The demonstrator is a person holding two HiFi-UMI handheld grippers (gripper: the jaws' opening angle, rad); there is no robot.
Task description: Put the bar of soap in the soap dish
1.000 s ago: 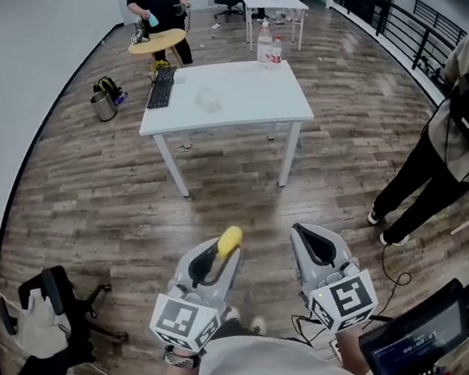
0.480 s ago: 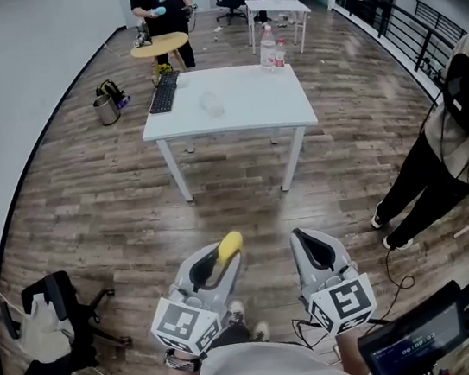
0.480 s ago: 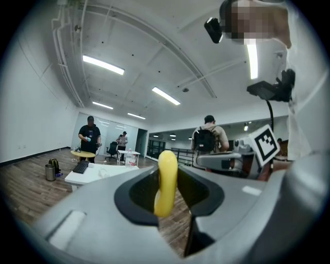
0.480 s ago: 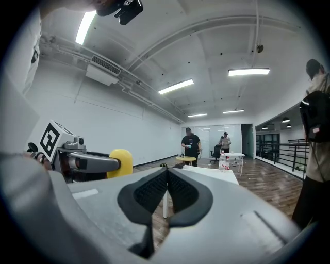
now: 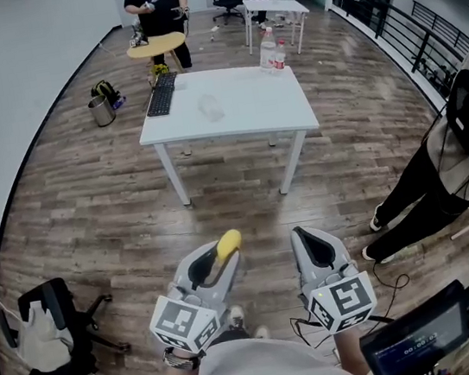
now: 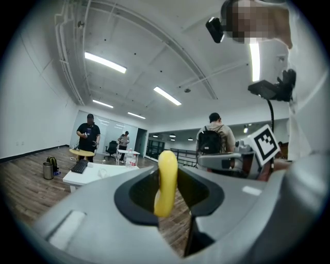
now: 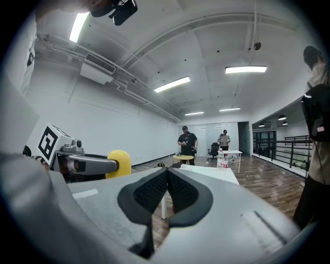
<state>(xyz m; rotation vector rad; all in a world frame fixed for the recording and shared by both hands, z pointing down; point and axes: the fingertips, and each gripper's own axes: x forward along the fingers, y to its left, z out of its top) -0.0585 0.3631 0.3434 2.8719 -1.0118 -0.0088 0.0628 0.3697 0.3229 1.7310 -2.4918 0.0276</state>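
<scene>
1. Wood floor point(image 5: 89, 204) all round us, and the white table point(image 5: 223, 110) stands well off at twelve o'clock.
2. Our left gripper point(image 5: 218, 262) is clamped on the yellow soap point(image 5: 229, 242), which pokes past the tips. Our right gripper point(image 5: 306, 240) is closed, empty.
3. We judge the soap light, stiff and slick: best pinched on its broad faces.
4. Keyboard point(image 5: 159, 93) and bottles point(image 5: 267, 46) sit at the table's far corners. A person point(image 5: 441, 169) stands at three o'clock, a chair point(image 5: 50, 328) at eight.

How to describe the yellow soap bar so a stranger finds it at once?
Find the two grey grippers low in the head view. The left gripper holds the soap bar between its jaws; it is bright yellow, whereas the right gripper is shut, empty.
</scene>
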